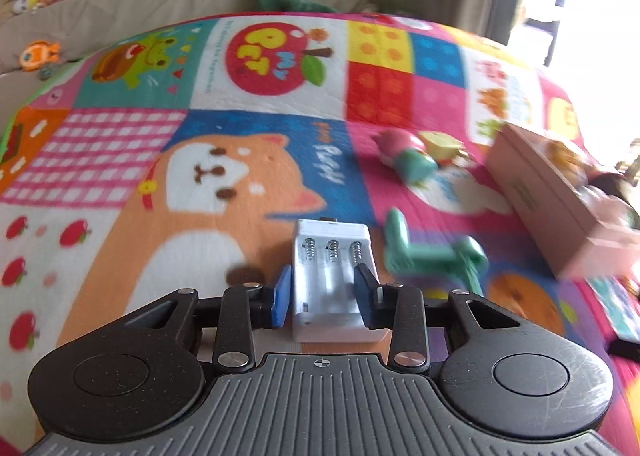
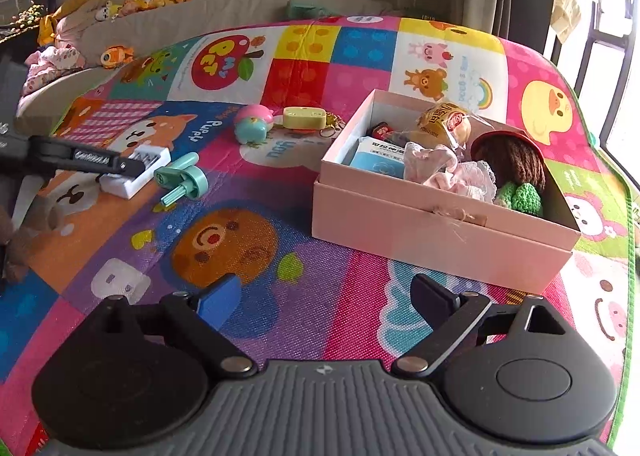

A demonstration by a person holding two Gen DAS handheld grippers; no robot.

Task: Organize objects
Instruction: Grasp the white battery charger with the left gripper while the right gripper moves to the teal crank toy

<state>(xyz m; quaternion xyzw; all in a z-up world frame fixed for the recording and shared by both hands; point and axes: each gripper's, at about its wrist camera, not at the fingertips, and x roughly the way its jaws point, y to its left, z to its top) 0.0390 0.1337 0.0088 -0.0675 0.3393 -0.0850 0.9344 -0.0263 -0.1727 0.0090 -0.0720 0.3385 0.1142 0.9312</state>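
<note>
A white battery charger lies on the colourful play mat, between the fingers of my left gripper; the pads sit against its two sides. It also shows in the right wrist view, with my left gripper over it. A green plastic tool lies just right of the charger and also shows in the right wrist view. A pink open box holds several items. My right gripper is open and empty above the mat, short of the box.
A pink and teal toy and a yellow case with a keychain lie on the mat behind the box's left corner. Plush toys sit along the beige cushion at the far left. A bright window is at the right.
</note>
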